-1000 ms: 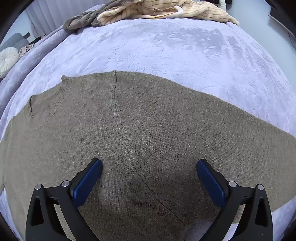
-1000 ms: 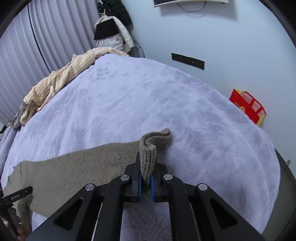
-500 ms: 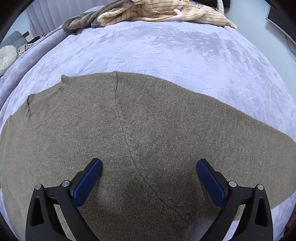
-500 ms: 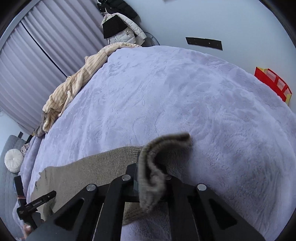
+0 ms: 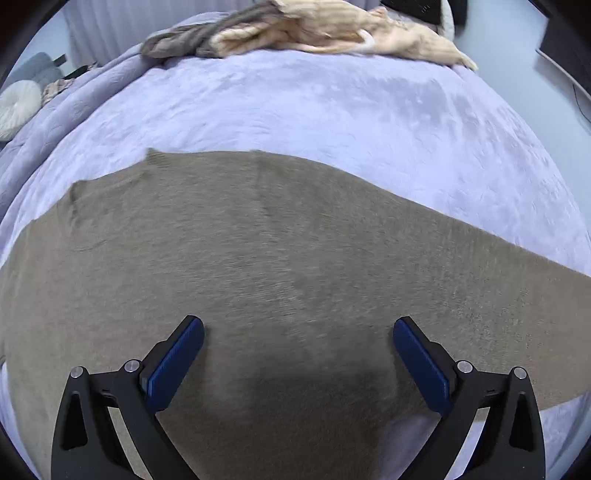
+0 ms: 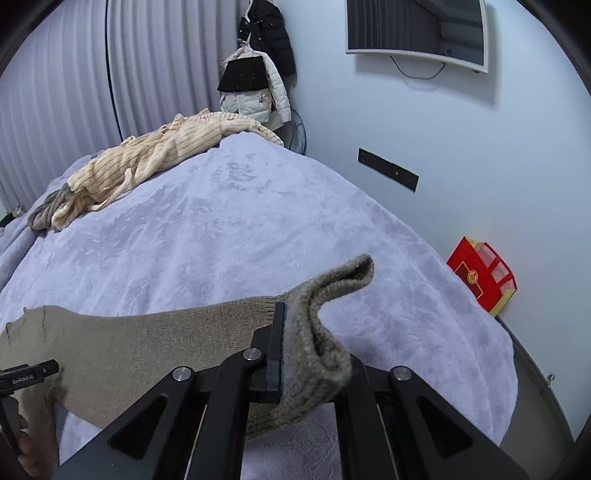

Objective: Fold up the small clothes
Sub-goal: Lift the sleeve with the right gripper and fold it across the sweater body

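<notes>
One brown sweater (image 5: 295,266) lies spread across one lilac bedspread (image 5: 332,110). Two grippers, the left gripper (image 5: 298,345) and the right gripper (image 6: 291,317). At eleven o'clock, one cream striped garment (image 6: 155,155) beside one grey garment (image 6: 42,212). One red box (image 6: 480,280) at three o'clock, one wall screen (image 6: 417,29) at one, two hanging jackets (image 6: 255,81) at twelve.

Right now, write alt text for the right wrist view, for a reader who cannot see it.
The right gripper, jaws shut, pinches the ribbed cuff of a taupe knit sweater spread on a lavender bedspread. A cream striped garment lies at the bed's far edge; a red box sits on the floor by the wall.
</notes>
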Demonstrator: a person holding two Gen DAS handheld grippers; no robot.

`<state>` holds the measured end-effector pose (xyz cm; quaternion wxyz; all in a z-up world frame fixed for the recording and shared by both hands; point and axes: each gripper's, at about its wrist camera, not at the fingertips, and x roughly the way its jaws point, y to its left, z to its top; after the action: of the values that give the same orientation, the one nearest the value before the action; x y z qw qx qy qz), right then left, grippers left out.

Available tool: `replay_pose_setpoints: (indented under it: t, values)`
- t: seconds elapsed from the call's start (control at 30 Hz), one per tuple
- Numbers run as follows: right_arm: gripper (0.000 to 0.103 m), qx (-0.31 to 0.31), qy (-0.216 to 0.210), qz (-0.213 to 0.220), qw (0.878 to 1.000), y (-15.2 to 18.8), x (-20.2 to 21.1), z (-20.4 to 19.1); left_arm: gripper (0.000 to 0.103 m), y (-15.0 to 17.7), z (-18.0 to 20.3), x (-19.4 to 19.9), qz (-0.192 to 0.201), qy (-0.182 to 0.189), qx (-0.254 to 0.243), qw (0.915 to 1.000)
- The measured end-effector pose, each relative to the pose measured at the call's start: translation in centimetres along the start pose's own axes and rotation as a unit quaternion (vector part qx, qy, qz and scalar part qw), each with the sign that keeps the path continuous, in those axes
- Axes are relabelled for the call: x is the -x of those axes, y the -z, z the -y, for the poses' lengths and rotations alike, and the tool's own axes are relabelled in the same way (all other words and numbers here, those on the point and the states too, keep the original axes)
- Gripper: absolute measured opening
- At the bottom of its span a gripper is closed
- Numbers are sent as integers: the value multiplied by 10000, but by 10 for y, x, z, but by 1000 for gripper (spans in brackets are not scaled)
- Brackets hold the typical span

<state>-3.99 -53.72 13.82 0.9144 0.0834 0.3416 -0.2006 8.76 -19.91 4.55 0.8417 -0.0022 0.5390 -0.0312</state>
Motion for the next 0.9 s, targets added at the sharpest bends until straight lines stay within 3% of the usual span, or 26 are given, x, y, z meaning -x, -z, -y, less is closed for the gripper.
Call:
replay_pose_setpoints:
  t: [0.37, 0.7, 0.9]
  values:
    - [5, 632, -358, 325, 9968, -13, 52, -95, 103, 29, -56, 18, -126, 95, 187, 9997]
    - [5, 1240, -986, 389, 9866, -6, 79, -206, 103, 49, -120, 52, 405, -117, 315, 9986]
    - [5, 1556, -1280, 272, 9791, 8, 86, -269, 103, 58, -162, 53, 434, -160, 566, 9973]
